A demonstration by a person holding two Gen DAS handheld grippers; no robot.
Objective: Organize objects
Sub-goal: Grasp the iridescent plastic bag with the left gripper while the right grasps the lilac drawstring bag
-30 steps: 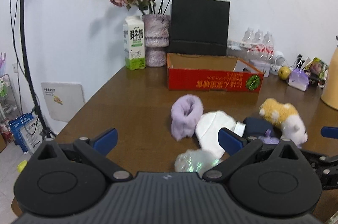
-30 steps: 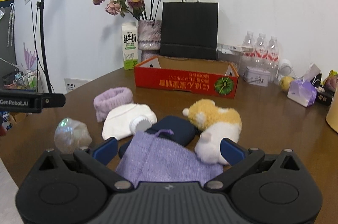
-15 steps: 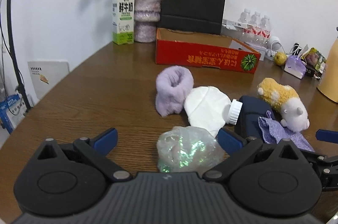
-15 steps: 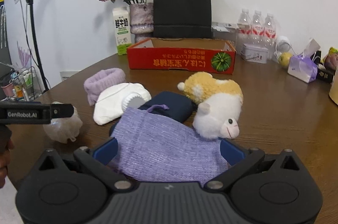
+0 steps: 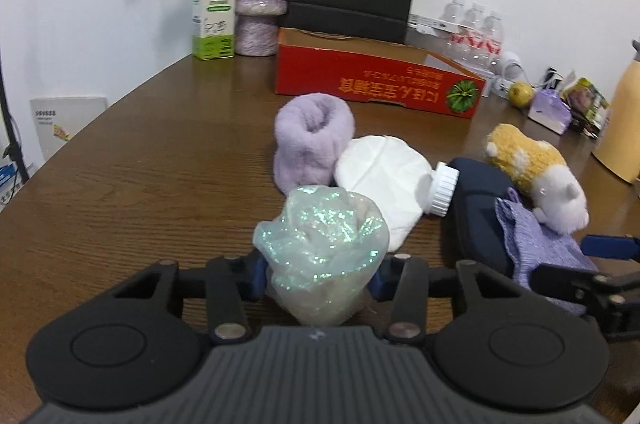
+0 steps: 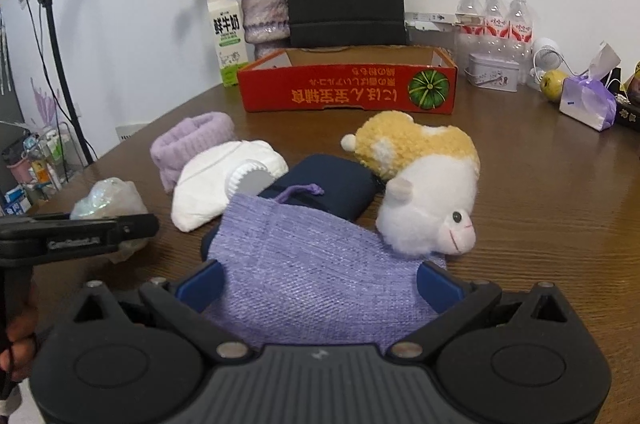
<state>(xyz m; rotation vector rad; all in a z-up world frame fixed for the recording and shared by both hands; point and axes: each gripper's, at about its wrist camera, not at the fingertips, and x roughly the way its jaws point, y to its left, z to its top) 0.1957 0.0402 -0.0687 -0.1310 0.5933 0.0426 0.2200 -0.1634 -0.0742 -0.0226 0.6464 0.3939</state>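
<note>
Two grippers at work, nearest first. Left gripper [image 5: 320,274] now closed around the shiny crinkled bag [image 5: 322,256], fingers pressing its sides; half a second back spread wide with the bag loose between them. So, by the look of it, a first pickup secured and ready to lift toward the box. Right gripper [image 6: 318,282] low over the surface [image 6: 560,208], fingers spread wide on either side of the purple pouch [image 6: 316,264], not yet squeezing; closer in on the pouch than a second ago. Left gripper level, pointing forward across the surface; right one tilted slightly down.

Just beyond, pouch lying over a dark blue case [image 6: 332,184], plush toy [image 6: 424,180] touching both. White pouch with a screw cap [image 5: 384,180] and a fluffy lilac band [image 5: 312,140] side by side behind the bag. Farther off, red box [image 6: 348,90], open-topped, seemingly unfilled; likely where things go.
</note>
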